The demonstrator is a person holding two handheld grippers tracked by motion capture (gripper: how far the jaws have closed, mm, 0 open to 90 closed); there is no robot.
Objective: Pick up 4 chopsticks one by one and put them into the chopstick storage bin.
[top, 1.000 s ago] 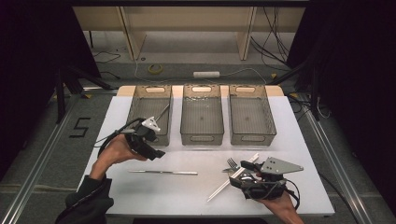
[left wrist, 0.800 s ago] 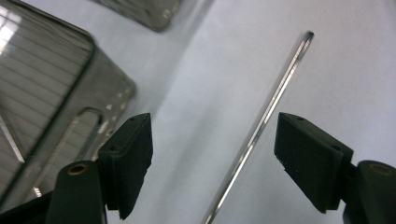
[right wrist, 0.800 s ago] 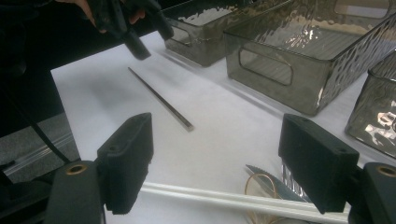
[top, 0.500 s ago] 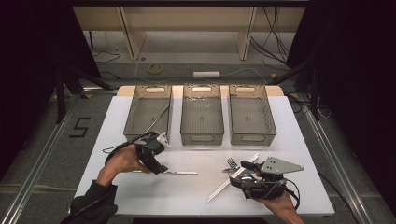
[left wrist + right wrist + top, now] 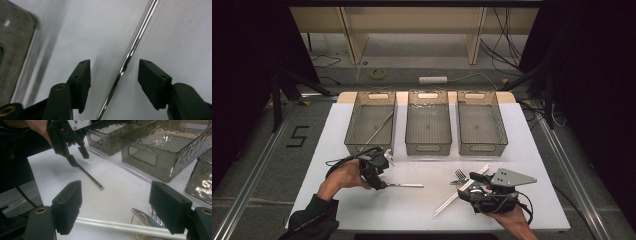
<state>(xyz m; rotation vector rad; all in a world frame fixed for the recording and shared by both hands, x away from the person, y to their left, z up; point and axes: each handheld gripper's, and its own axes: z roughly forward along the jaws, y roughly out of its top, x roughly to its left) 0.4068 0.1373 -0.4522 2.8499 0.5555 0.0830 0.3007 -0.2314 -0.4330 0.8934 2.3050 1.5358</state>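
The left tool (image 5: 382, 184) is pointed down, its jaws just narrowed but held apart. The right tool (image 5: 468, 186) is held low, jaws spread wide.

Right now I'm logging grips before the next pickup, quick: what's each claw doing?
Left claw: open, jaws just closing around the metal rod, pads not yet touching it.
Right claw: open, holding nothing, above the white chopsticks.
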